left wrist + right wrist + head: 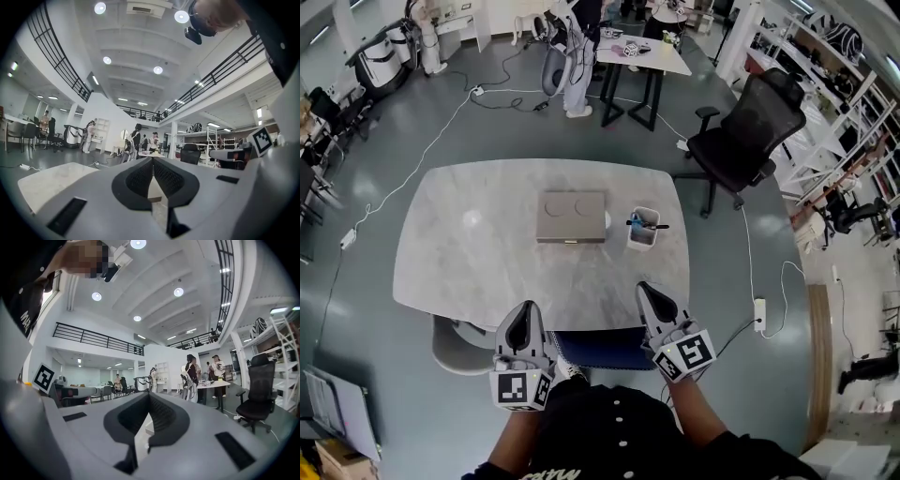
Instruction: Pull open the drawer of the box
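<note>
L gripper (522,314) at near desk (459,272) edge, jaws together, empty. Flat grey box (572,217) mid-desk, well ahead of both grippers, drawer not pulled out. White pen holder (643,228) just beside box. R gripper (650,295) also closed, empty.

Box (572,216): flat, rectangular, grey-beige, with two shallow round dents in its top.
Place: lies flat near the middle of the counter (469,262), well back from the near edge.
Drawer (570,240): in the near side, pushed in.
</note>
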Tool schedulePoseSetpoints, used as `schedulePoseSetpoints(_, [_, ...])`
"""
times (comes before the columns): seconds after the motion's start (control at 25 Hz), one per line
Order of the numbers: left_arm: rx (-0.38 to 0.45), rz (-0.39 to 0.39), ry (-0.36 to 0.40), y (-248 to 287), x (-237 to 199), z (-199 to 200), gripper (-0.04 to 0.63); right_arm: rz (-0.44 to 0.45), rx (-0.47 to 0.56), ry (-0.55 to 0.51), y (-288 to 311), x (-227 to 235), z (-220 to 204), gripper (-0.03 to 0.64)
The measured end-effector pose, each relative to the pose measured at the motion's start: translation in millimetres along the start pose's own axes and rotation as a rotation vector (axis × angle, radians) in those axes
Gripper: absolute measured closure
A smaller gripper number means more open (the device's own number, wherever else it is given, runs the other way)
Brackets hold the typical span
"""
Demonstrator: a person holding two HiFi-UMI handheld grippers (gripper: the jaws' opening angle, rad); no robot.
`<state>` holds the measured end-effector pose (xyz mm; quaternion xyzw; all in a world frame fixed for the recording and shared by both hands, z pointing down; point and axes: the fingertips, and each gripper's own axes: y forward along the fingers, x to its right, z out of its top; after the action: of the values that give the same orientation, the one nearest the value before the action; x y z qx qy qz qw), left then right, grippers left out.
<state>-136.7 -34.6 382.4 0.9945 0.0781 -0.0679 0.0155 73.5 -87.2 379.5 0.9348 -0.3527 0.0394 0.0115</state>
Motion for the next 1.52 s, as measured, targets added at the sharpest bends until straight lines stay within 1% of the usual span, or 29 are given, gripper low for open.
schedulePoseSetpoints(0.12, [-0.005, -0.022, -0.006, 14, -16, 2, 0.575, -0.012, -0.005, 0.018, 22, -1, -2, 0.620])
schedulePoseSetpoints(0.28, [-0.021, -0.071, -0.006, 25, -27, 2, 0.575, -0.030, -0.024, 0.055, 43, -6, -8, 0.620])
schedulePoseSetpoints(0.4, [-0.033, -0.088, -0.013, 32, -37, -1, 0.575, -0.038, -0.029, 0.085, 57, -9, -12, 0.620])
schedulePoseSetpoints(0.56, [-0.053, -0.096, -0.023, 38, -41, -14, 0.575, -0.040, -0.052, 0.091, 62, -5, -20, 0.620])
schedulePoseSetpoints(0.68, [-0.057, -0.092, -0.036, 45, -43, -16, 0.575, -0.034, -0.054, 0.087, 69, -2, -18, 0.620])
schedulePoseSetpoints(0.8, [-0.060, -0.079, -0.044, 54, -45, -15, 0.575, -0.011, -0.055, 0.084, 80, 4, -14, 0.620])
schedulePoseSetpoints(0.92, [-0.057, -0.067, -0.053, 61, -42, -15, 0.575, 0.015, -0.063, 0.111, 91, 12, -15, 0.620])
schedulePoseSetpoints(1.08, [-0.057, -0.063, -0.058, 68, -33, -12, 0.575, 0.052, -0.086, 0.197, 108, 25, -26, 0.620])
schedulePoseSetpoints(1.2, [-0.072, -0.070, -0.068, 74, -25, -20, 0.575, 0.080, -0.123, 0.276, 127, 35, -47, 0.620])
schedulePoseSetpoints(1.32, [-0.090, -0.078, -0.082, 78, -19, -30, 0.575, 0.089, -0.158, 0.364, 147, 44, -73, 0.620])
schedulePoseSetpoints(1.52, [-0.114, -0.093, -0.113, 83, -14, -46, 0.575, 0.084, -0.249, 0.563, 179, 52, -135, 0.618])
